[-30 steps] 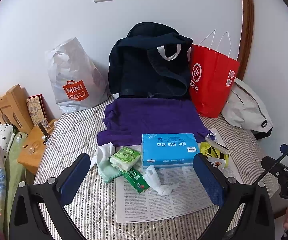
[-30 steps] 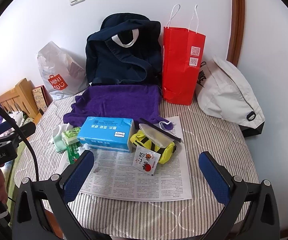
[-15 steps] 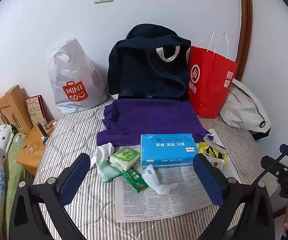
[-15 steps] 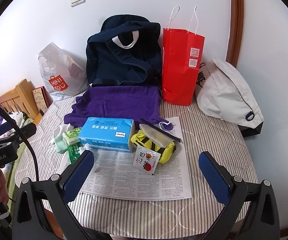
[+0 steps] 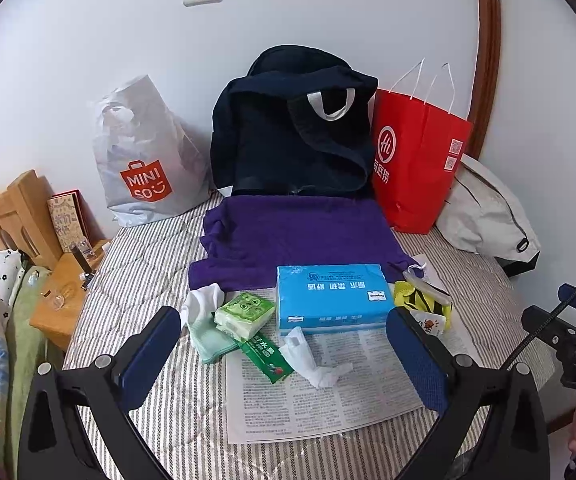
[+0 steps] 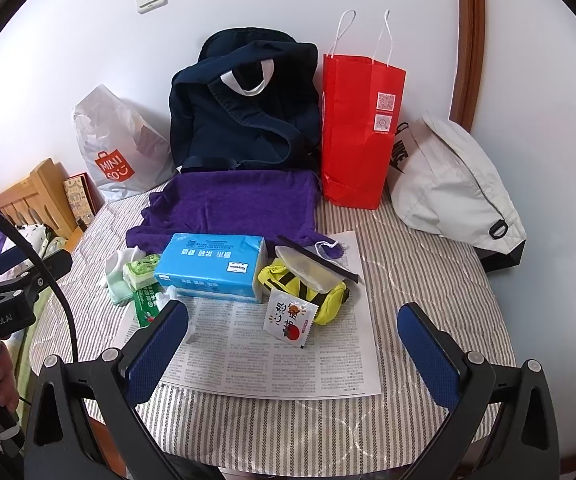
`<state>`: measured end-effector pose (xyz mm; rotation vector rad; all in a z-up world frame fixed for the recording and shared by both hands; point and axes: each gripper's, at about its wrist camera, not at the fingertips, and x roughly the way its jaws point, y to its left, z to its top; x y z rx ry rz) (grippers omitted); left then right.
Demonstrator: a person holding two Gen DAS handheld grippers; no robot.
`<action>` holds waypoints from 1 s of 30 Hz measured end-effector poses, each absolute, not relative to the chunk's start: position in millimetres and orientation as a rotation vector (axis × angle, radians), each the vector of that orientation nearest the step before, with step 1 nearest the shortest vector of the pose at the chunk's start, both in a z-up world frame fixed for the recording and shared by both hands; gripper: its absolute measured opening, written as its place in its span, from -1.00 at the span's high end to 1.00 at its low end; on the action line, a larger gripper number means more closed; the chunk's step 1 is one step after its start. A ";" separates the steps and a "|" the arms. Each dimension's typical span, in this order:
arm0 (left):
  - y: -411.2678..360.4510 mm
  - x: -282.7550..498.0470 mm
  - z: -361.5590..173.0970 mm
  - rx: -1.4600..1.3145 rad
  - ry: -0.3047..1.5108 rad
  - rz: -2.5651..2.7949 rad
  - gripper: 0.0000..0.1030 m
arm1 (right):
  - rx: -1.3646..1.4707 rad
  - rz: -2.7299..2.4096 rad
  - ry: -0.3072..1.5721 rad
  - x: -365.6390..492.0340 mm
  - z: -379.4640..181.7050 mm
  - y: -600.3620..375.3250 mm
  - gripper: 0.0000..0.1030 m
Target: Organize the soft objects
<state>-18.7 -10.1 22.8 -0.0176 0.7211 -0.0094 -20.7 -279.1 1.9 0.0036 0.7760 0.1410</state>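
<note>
Soft goods crowd the far half of a newspaper sheet (image 6: 272,364) on a striped mattress (image 6: 428,280): a blue tissue pack (image 5: 333,295) at centre, a white sock (image 5: 202,304) and a green tissue packet (image 5: 244,314) to its left, a crumpled white tissue (image 5: 312,364) in front of it, a yellow striped pouch (image 6: 308,288) to its right and a purple towel (image 5: 300,236) spread behind it. The left gripper (image 5: 284,360) and right gripper (image 6: 292,354) hover short of the pack, jaws spread wide and holding nothing, seemingly poised before a first pick. The bare near half of the sheet leaves open room for approach, while bags against the wall close off the far edge
</note>
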 end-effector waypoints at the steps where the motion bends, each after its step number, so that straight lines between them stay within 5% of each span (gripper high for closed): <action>1: -10.2 -18.5 22.8 -0.018 0.721 -0.009 -1.00 | 0.002 0.141 0.773 -21.2 1.9 -279.2 -1.00; 30: 58.6 42.4 -85.9 -0.055 0.896 0.082 -1.00 | -0.020 0.160 0.916 25.4 -65.5 -277.7 -1.00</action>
